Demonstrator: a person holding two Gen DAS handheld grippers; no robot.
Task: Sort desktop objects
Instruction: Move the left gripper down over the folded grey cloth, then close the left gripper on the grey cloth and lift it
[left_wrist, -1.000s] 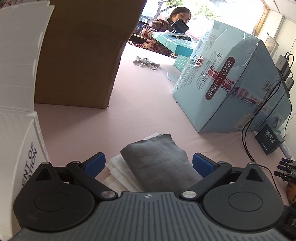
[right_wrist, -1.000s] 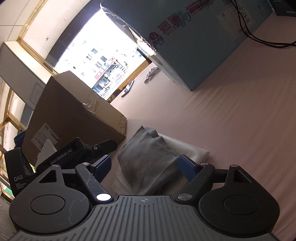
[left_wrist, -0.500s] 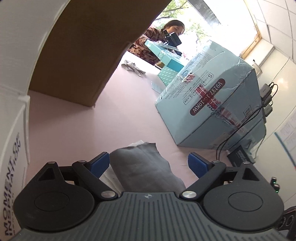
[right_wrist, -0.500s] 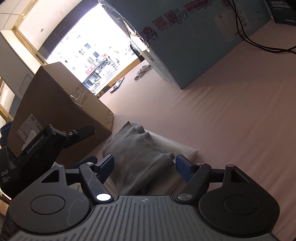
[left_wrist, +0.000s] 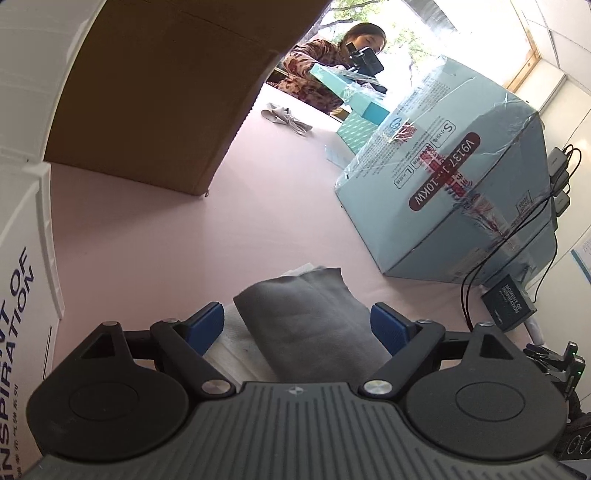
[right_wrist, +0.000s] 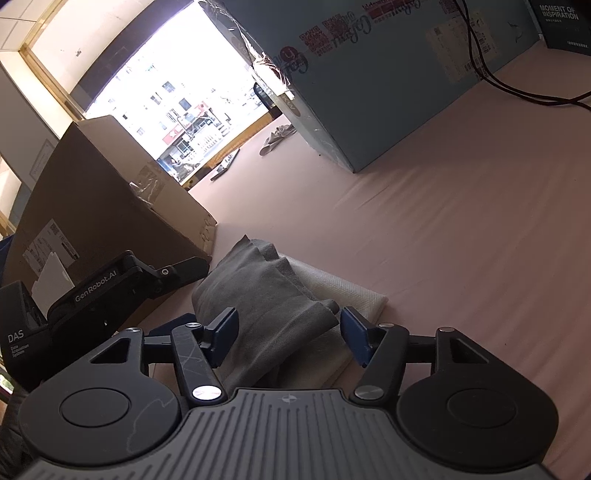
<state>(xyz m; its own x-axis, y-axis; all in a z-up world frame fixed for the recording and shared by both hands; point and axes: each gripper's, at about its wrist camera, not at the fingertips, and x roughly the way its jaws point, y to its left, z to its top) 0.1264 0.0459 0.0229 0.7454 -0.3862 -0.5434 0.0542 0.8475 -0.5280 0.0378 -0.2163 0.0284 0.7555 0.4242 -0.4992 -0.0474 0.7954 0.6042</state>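
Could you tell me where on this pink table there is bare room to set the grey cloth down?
Bare tabletop lies between the brown carton and the blue box, beyond the grey cloth. It is crowded by the cables and small black box.

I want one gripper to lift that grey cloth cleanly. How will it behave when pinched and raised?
The grey cloth looks soft and loosely folded, so it will likely droop and unfold. It lies on a white cloth, which may drag along. Both the left gripper and right gripper are open around it.
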